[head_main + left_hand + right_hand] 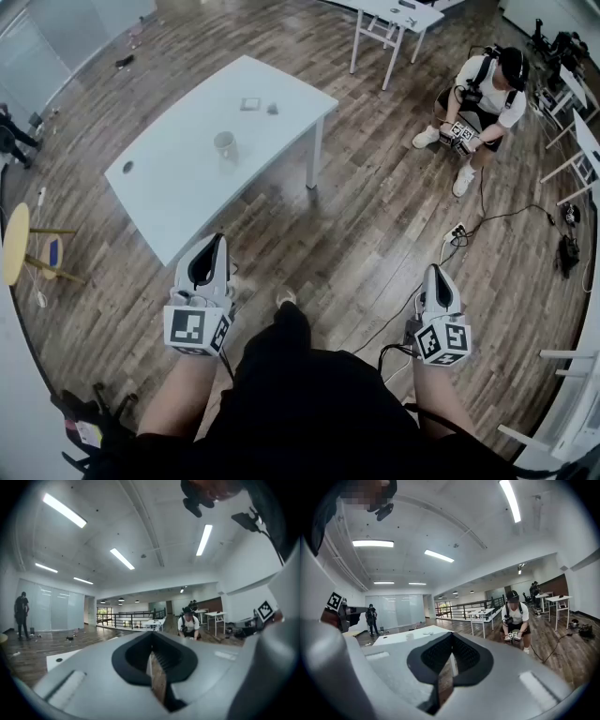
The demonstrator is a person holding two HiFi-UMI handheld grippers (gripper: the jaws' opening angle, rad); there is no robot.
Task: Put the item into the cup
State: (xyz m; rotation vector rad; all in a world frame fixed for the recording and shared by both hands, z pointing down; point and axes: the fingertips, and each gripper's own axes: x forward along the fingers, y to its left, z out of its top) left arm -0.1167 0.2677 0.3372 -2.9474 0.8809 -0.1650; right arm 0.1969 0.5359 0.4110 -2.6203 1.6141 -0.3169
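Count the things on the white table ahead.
4: a cup near the middle; a square item and a small dark item side by side toward the far end; a dark round spot at the left end, perhaps a hole.

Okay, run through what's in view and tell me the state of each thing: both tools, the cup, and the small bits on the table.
left tool: shut, nothing between its jaws, held short of the white table.
right tool: shut, nothing held, over the floor.
cup: upright on the table; contents cannot be told.
small dark item: lying on the table beyond the cup, not in it.
square piece: flat on the table beside the dark item.
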